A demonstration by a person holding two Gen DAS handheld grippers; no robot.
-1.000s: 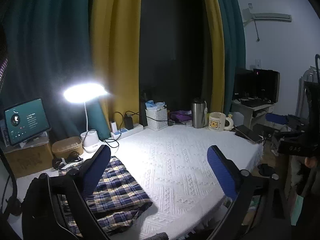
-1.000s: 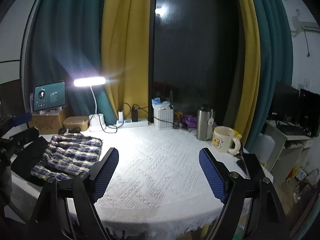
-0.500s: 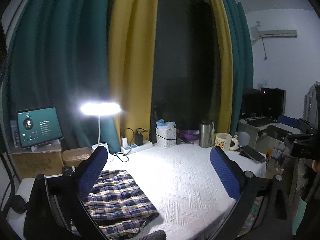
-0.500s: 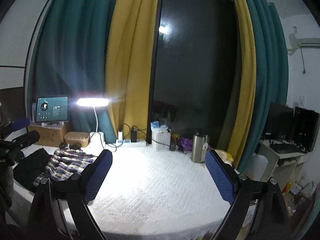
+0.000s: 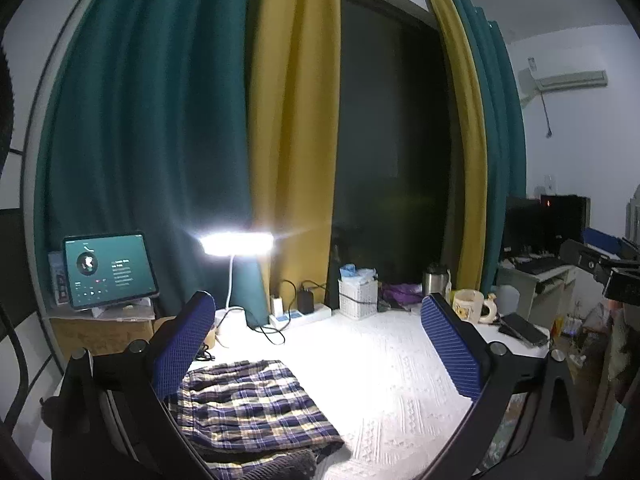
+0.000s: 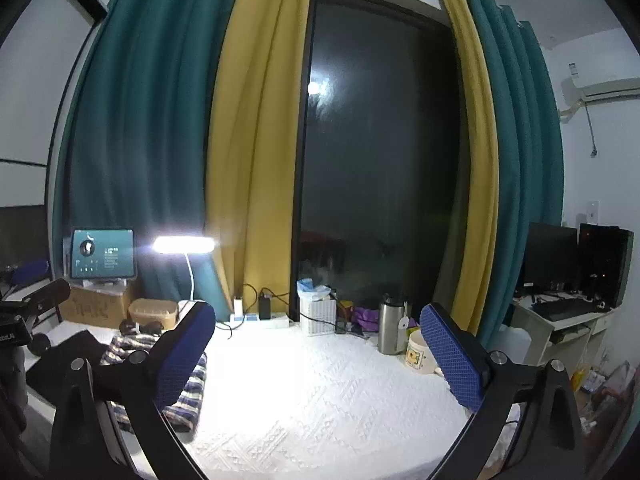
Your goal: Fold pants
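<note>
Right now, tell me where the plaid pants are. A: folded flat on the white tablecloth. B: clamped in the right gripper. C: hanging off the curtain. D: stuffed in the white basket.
A: the plaid pants lie folded on the white tablecloth, apart from both grippers.

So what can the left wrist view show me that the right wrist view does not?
Only the left wrist view shows the phone at the table's right edge and the whole folded plaid pants.

Only the right wrist view shows the tan lidded box and black garment, and the steel flask unobstructed.

Both show the lamp, tablet, white basket, mug and white tablecloth.
</note>
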